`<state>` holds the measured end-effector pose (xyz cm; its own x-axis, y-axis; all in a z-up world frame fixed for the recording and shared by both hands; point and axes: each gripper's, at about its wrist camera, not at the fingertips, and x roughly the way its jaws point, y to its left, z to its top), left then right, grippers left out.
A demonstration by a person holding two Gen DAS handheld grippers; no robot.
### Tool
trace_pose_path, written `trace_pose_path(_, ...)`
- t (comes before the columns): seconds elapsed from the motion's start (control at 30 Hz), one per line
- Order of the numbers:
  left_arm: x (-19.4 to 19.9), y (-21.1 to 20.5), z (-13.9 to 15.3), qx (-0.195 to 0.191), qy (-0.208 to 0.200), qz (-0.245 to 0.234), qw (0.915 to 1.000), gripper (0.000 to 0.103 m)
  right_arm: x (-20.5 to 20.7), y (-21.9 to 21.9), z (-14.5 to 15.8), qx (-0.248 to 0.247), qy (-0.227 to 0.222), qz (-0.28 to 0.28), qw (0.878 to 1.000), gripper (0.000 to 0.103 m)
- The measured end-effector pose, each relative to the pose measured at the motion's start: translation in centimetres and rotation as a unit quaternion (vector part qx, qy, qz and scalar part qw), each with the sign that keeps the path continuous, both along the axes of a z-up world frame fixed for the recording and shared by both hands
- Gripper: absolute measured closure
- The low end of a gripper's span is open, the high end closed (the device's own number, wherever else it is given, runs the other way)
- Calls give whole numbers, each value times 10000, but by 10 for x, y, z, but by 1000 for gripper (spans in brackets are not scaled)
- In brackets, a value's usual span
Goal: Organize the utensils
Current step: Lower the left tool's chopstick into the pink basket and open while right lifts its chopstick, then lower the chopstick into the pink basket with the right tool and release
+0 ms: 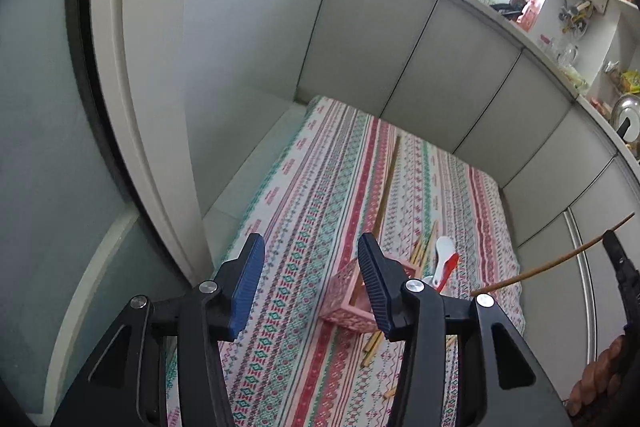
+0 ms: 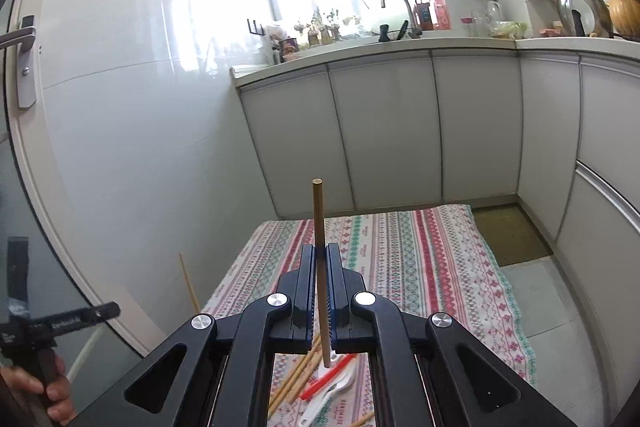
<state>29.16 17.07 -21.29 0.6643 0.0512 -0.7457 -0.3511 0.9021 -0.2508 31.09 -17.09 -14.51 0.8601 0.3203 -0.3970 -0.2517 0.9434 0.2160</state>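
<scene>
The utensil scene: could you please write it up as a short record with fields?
surface: patterned tablecloth
holder: pink basket, lying on its side
loose utensils: chopsticks on the cloth; white spoon and red spoon beside the basket
left gripper: open, nothing between the pads
right gripper: shut on one chopstick, held off the table
</scene>
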Motion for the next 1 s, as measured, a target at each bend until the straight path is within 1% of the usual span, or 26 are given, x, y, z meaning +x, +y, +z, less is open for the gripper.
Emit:
trace_pose_path(0.07, 2, 5, -5, -33, 93, 31, 9999, 52, -1, 13, 5, 52, -96, 146, 9998, 98)
trace_pose_path(0.23, 4, 8, -7, -105, 133, 12, 9999, 52, -4, 49, 14, 158, -337, 500, 9981, 98)
trace_pose_path(0.3, 4, 10, -8, -128, 152, 3, 9998, 52, -4, 65, 13, 104, -379, 644, 9972, 98)
trace_pose_path(0.43, 5, 11, -9, -144, 168, -8, 9998, 52, 2, 95, 4, -21, -319, 892, 9955, 98)
trace_pose_path(0.6, 7, 15, -11, -213, 184, 18, 9996, 52, 14, 125, -17, -258, -114, 1119, 9933, 98)
trace_pose_path(0.77, 9, 15, -13, -225, 212, 0, 9995, 52, 19, 150, -41, -685, 149, 1288, 9892, 98)
trace_pose_path(0.87, 10, 16, -14, -227, 239, 5, 9995, 52, 22, 154, -47, -719, 291, 1340, 9879, 98)
trace_pose_path(1.0, 11, 17, -15, -219, 275, 24, 9994, 52, 28, 153, -49, -626, 522, 1448, 9861, 97)
